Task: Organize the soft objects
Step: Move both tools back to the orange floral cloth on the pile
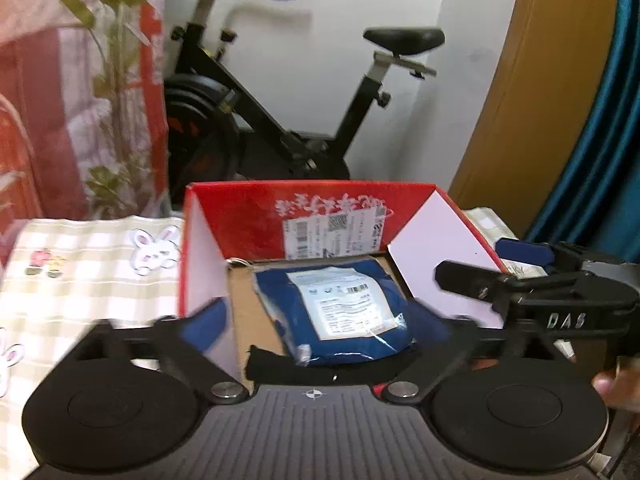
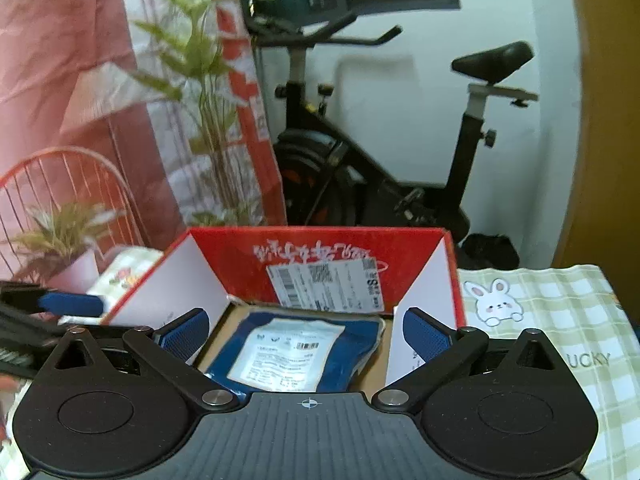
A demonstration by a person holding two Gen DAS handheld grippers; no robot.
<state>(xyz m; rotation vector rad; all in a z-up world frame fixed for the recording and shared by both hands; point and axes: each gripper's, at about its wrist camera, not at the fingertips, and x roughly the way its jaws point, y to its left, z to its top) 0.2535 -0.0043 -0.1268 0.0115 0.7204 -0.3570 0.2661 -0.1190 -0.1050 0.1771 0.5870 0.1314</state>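
Both grippers hang over the near side of an open red box [image 1: 308, 204], pointing down into it.

Left gripper [image 1: 320, 324]: jaws spread wide, released, nothing between the pads. Its blue fingertips [image 1: 204, 326] are blurred. One sits at the box's left inner flap, the other low at the right.

Right gripper [image 2: 306, 338]: jaws also spread wide, released, empty. One blue pad sits over each side of the box opening, and neither touches the packet below. In the left wrist view this same tool shows at the right edge, just beyond the box's right flap, with part of a hand [image 1: 618, 388] behind it.

Soft item: a blue folded fabric piece in a clear plastic bag [image 2: 296, 350] with a white printed label. It lies flat on the brown cardboard floor of the box, roughly central, slightly skewed. A black piece of cloth [image 1: 320, 370] lies at the box's near edge, touching the bag's near end.

The box stands at the far edge of a table covered by a checked cloth with rabbit prints [image 2: 552, 320], flaps raised, a shipping label on its far flap.

Behind the table: an exercise bike [image 2: 360, 168] against a white wall, a green plant [image 2: 200, 92], and a red-and-white curtain [image 1: 44, 100].
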